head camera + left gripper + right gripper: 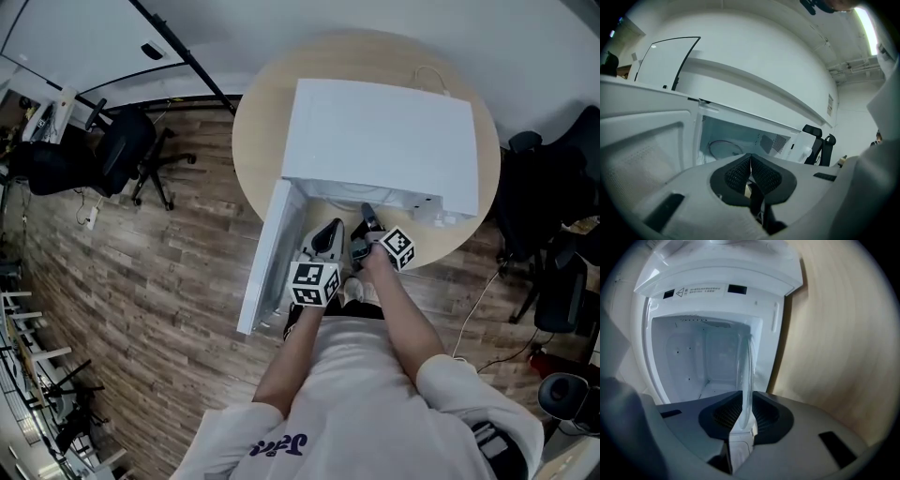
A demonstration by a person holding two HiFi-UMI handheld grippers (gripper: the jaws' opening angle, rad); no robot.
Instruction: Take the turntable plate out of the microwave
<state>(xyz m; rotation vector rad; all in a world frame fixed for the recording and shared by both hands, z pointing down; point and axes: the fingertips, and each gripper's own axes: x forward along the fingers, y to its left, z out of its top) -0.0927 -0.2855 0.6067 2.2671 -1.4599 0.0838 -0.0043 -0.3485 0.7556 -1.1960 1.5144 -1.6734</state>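
**Head view:** a white microwave point(380, 141) stands on a round wooden tabletop point(258, 141) with its front at the near edge. Its door point(270, 258) is swung open past that edge at left. Both tongs sit at the opening, and the cavity's contents are hidden.

**Right gripper view (camera rolled sideways):** the right gripper point(744, 416) is clamped on the near rim of the glass turntable plate point(746, 376), which reaches back into the cavity.

**Left gripper view:** the left gripper point(750, 169) is clenched on nothing, just outside the opening. The plate lies low inside the cavity.
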